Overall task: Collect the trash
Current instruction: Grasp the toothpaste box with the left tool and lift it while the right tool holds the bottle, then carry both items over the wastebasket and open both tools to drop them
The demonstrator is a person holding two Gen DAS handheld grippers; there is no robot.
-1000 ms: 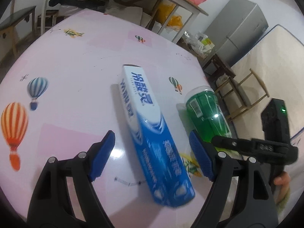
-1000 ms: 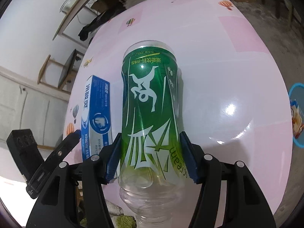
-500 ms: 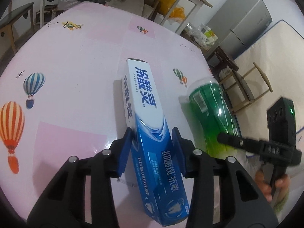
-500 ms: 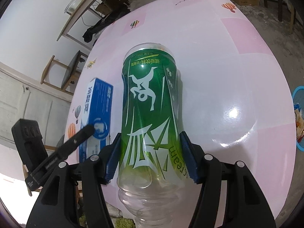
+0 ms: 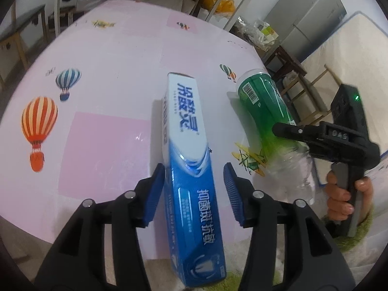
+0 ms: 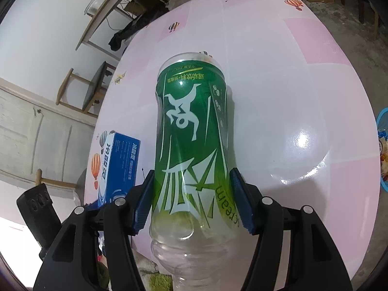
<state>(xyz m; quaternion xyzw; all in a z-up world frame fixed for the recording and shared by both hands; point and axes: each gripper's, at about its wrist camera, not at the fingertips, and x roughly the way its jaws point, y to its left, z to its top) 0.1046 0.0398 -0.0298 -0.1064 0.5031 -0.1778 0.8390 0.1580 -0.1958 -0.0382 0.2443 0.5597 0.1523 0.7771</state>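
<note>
A: On the pink table point(image 5: 104, 126), two pieces of trash are seen: a green bottle point(image 6: 194, 145) and a blue toothpaste box point(image 5: 191, 174), lying side by side, the box's near end jutting past the table edge.

B: How are they held?

A: The bottle is bracketed by the right gripper point(image 6: 194, 201); its jaws are opening, the left pad is at the label and a thin gap is seen at the right pad. The box lies between the fingers of the left gripper point(image 5: 194, 191), whose jaws are also opening, with a clear gap at the right pad.

B: What could go wrong?

A: Neither item is judged to be firmly clamped. If either were lifted now, it could be dropped. The round bottle could be rolled off the table, and the overhanging box could be tipped off the edge by a nudge.
</note>
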